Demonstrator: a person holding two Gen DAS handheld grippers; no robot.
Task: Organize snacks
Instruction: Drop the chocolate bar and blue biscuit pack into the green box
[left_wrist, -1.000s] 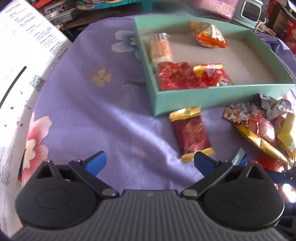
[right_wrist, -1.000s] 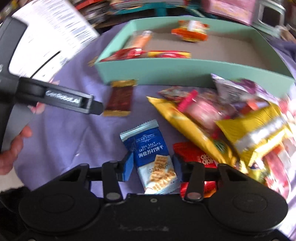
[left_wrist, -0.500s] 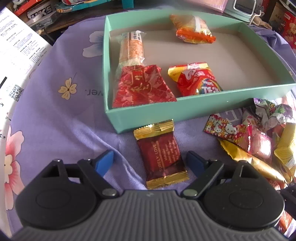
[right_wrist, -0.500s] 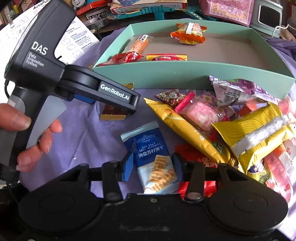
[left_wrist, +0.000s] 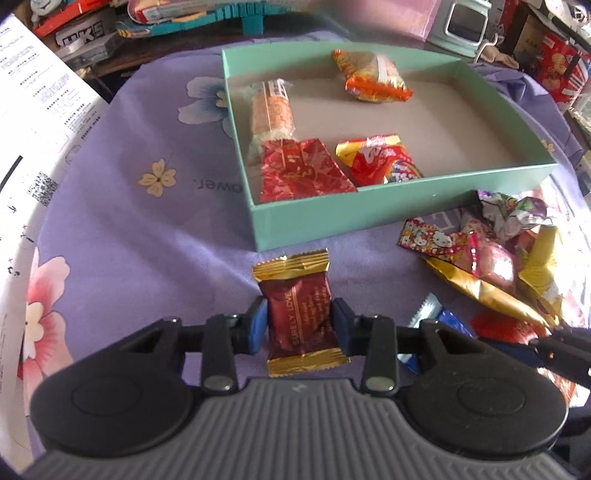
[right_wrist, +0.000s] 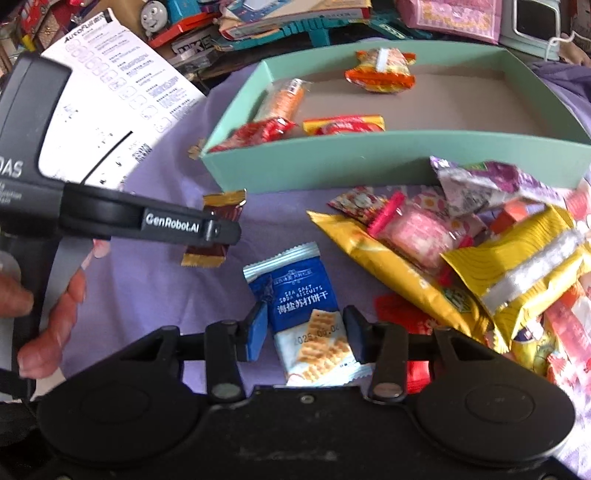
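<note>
My left gripper (left_wrist: 300, 325) is shut on a dark red snack packet with gold ends (left_wrist: 301, 314), just in front of the mint-green box (left_wrist: 388, 210). The packet also shows in the right wrist view (right_wrist: 214, 229), partly behind the left gripper's body (right_wrist: 147, 221). My right gripper (right_wrist: 304, 334) is shut on a blue sea-salt biscuit packet (right_wrist: 306, 314) on the purple cloth. The box (right_wrist: 369, 162) holds several snacks: a red packet (left_wrist: 303, 170), a red-yellow packet (left_wrist: 380, 158), an orange wafer bar (left_wrist: 271, 110) and an orange packet (left_wrist: 371, 75).
A pile of loose snacks lies right of the grippers, with a long gold packet (right_wrist: 391, 266), a yellow bag (right_wrist: 524, 269) and a pink candy (right_wrist: 417, 232). A white printed sheet (left_wrist: 33, 122) lies at the left. Boxes and toys clutter the back edge.
My left gripper moved in over the dark red packet and closed on it. My right gripper has stayed around the blue biscuit packet.
</note>
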